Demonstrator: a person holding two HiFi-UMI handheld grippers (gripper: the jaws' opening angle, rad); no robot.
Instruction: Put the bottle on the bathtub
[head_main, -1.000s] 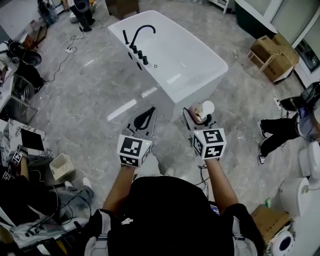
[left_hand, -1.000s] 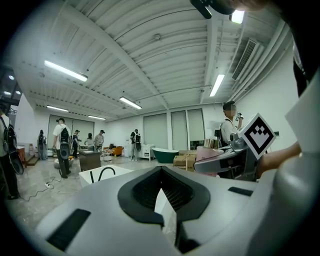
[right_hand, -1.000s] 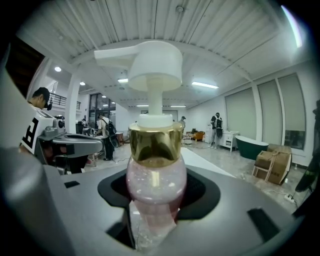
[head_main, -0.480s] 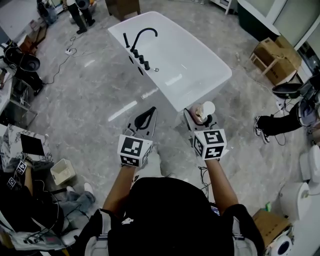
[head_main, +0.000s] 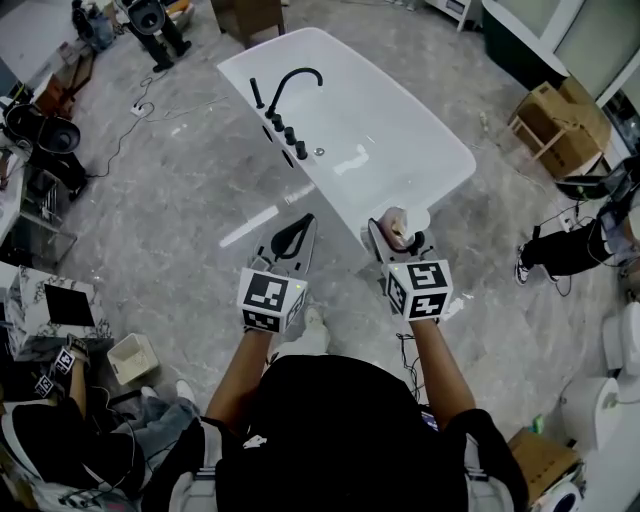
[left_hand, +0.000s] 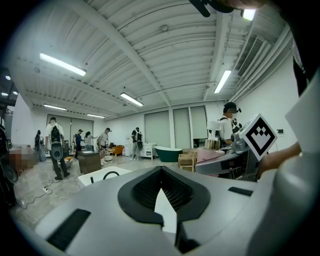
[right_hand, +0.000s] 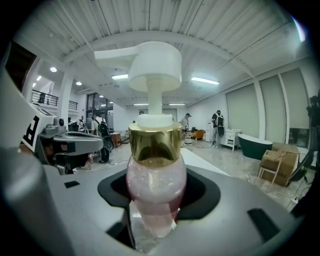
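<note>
Faucet (head_main: 272, 103) crowds one bathtub (head_main: 340, 185) rim; near end bare.

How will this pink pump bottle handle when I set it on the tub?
Probably top-heavy: the bottle carries a tall white pump, so it may tip. Its glossy body looks slippery, and the bathtub rim looks smooth, so it might slide.

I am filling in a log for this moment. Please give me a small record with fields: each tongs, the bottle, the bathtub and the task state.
left tongs: shut, nothing between the jaws
right tongs: shut on the bottle
bottle: pink, gold collar, white pump on top, upright between the jaws
bathtub: white, on the floor, ahead of the person
tap: black, on the bathtub's left rim
bottle and bathtub: in the head view the bottle shows at the bathtub's near end
task state: bottle in the tongs, not yet set on the bathtub
</note>
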